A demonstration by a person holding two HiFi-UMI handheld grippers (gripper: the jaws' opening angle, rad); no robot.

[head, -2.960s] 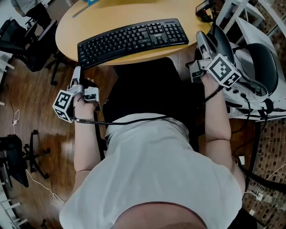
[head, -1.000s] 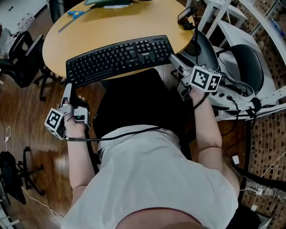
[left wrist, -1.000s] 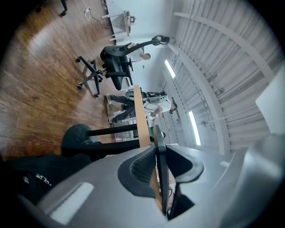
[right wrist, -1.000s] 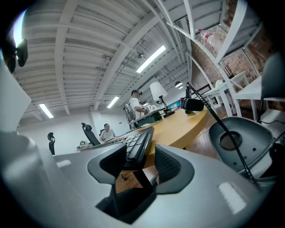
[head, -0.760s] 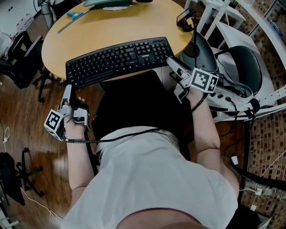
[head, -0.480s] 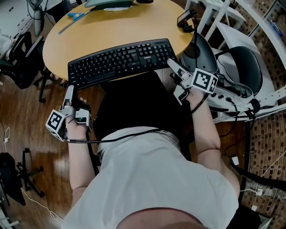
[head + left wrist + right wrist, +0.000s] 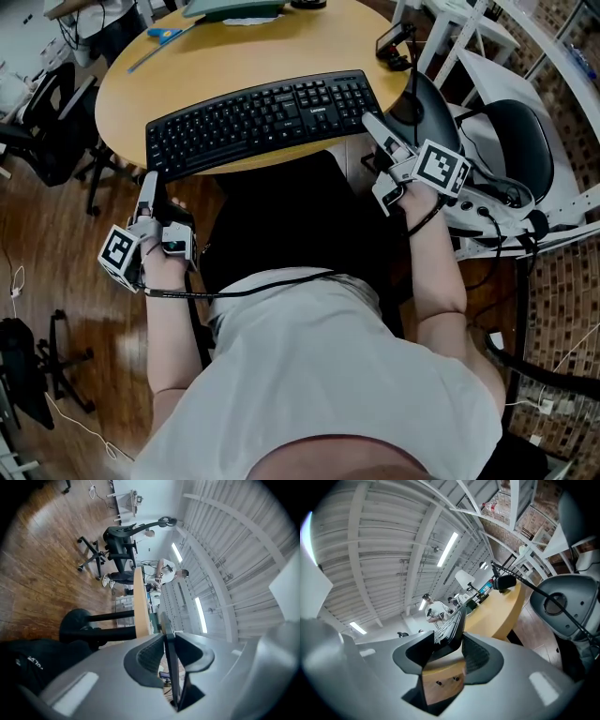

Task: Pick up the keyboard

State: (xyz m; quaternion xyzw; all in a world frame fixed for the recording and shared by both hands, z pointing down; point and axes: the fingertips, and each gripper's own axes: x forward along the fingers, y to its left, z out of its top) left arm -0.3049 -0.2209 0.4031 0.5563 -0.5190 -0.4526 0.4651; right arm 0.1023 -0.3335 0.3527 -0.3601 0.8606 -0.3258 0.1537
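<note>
Black plastic keyboard (image 7: 267, 112): lies along the near edge of the round pale wooden counter (image 7: 253, 56), both ends at the rim
Left gripper (image 7: 148, 183): jaws nearly together, pinching the keyboard's thin left end
Right gripper (image 7: 373, 124): jaws have just been closing, with the keyboard's right end between them and both pads on it

Round wooden table (image 7: 234, 58), black keyboard (image 7: 262, 114) along its near edge, left gripper (image 7: 148, 184) at keyboard's left end, right gripper (image 7: 374, 126) at its right end
</note>
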